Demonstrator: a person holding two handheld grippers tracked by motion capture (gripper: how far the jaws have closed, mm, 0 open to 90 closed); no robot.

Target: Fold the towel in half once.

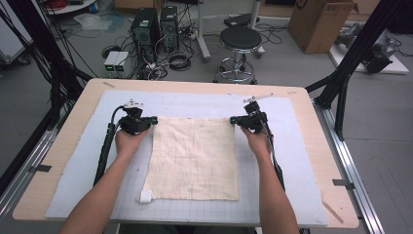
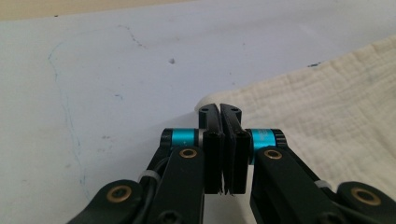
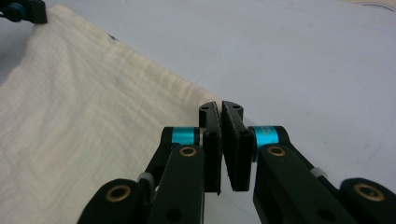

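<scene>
Cream cloth — both far corners pinched

1. High view: fixed cam above the person's side, facing fwd and down; takes in the whole table, mat and floor clutter behind.
2. Left gripper view: cam on the left gripper, very close, low over the mat, looking along its jaws at a corner of the cream cloth.
3. Right gripper view: same setup on the right gripper, close at the opposite far corner.
4. Shared: cloth and mat in all three; right gripper view catches the left gripper far off, top left.
</scene>
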